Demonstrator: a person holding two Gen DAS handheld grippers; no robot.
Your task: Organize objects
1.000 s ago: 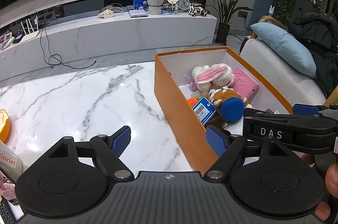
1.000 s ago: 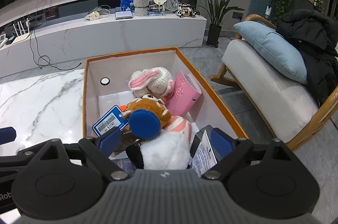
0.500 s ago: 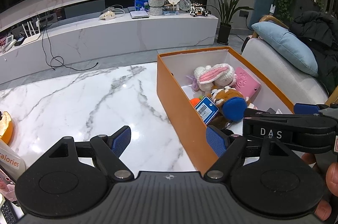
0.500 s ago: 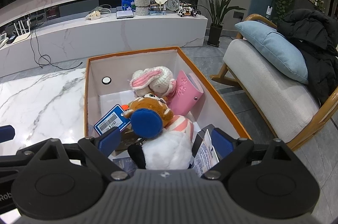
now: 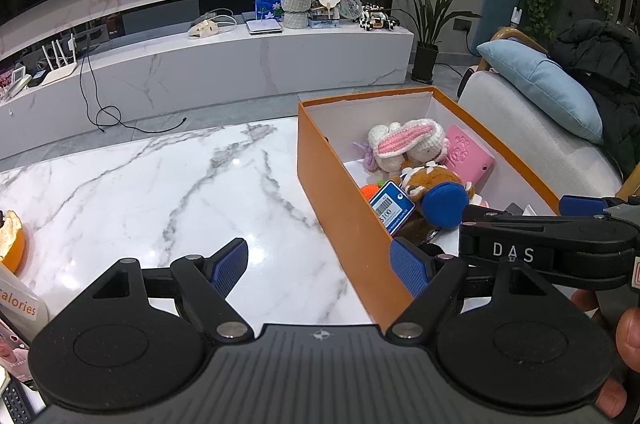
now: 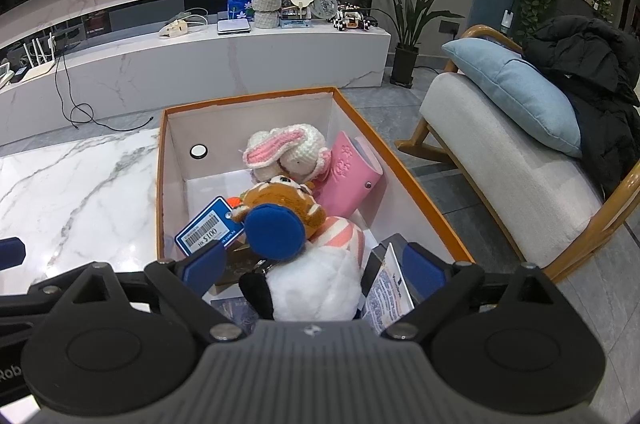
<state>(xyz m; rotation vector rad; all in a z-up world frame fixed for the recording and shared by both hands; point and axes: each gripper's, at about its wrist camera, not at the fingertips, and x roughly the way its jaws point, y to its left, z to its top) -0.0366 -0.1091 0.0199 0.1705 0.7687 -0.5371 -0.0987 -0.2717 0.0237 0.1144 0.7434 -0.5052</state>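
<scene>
An orange box with a white inside stands on the marble table. It holds a crocheted rabbit, a pink case, a brown plush with a blue ear, a blue price card, a white fluffy plush and a booklet. My left gripper is open over the table beside the box's near left corner, holding nothing. My right gripper hangs open above the box's near end. The white plush lies below its fingers, and the pads stand clear of it.
An orange peel and a printed packet lie at the table's left edge. Right of the box is an armchair with a blue cushion and a black coat. A low marble bench runs along the back wall.
</scene>
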